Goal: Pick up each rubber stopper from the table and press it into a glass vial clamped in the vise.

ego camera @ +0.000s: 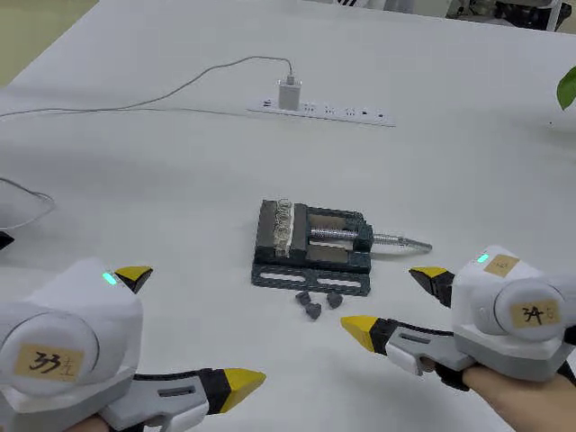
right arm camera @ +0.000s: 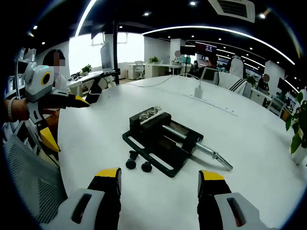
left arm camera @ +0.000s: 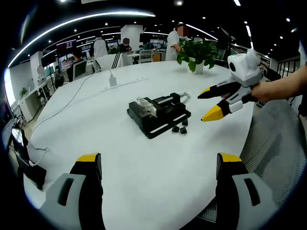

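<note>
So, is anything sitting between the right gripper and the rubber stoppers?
Nothing visible. The right gripper, open, faces the rubber stoppers across bare table. The vise stands just beyond them, not in the path.

White table with a black vise near its middle. Three dark rubber stoppers lie just beside the vise, on its near side. Beyond the vise, well apart, lies a white power strip; a cable trails from it across the tabletop, off to the vise's left.
</note>
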### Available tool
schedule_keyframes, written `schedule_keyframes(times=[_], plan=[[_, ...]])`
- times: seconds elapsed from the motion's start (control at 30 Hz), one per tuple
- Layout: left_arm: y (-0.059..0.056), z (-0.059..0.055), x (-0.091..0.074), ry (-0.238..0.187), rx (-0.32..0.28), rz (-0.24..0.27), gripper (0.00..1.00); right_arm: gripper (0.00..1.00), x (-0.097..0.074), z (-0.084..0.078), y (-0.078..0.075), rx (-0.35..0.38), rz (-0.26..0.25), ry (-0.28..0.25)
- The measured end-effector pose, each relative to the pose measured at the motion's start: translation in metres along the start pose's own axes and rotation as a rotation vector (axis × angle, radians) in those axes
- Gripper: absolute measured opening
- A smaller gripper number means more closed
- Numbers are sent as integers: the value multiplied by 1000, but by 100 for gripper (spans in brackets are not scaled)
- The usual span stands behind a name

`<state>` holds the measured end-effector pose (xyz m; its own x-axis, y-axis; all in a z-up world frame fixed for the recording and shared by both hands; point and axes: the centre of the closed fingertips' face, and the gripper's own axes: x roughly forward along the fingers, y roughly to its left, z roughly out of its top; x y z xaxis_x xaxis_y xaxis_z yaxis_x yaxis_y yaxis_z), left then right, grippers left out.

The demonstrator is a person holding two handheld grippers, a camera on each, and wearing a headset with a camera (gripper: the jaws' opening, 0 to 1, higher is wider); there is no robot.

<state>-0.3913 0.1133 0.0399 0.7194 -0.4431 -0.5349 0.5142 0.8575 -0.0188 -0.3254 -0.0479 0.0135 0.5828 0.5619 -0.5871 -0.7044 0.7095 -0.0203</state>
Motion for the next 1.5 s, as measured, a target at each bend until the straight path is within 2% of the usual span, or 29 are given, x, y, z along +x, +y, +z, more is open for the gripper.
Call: schedule_keyframes(times=[0.4, 0.77, 1.5], plan=[[-3, -2, 1, 3, -5, -7, 99, 47, 20, -8, 13, -6, 7, 41], [-1, -6, 1, 9, -12, -8, 99, 28, 29, -13, 17, 60, 1, 48], [0, -10, 3, 18, -21, -11, 99, 14, 41, -16, 21, 81, -11, 52]])
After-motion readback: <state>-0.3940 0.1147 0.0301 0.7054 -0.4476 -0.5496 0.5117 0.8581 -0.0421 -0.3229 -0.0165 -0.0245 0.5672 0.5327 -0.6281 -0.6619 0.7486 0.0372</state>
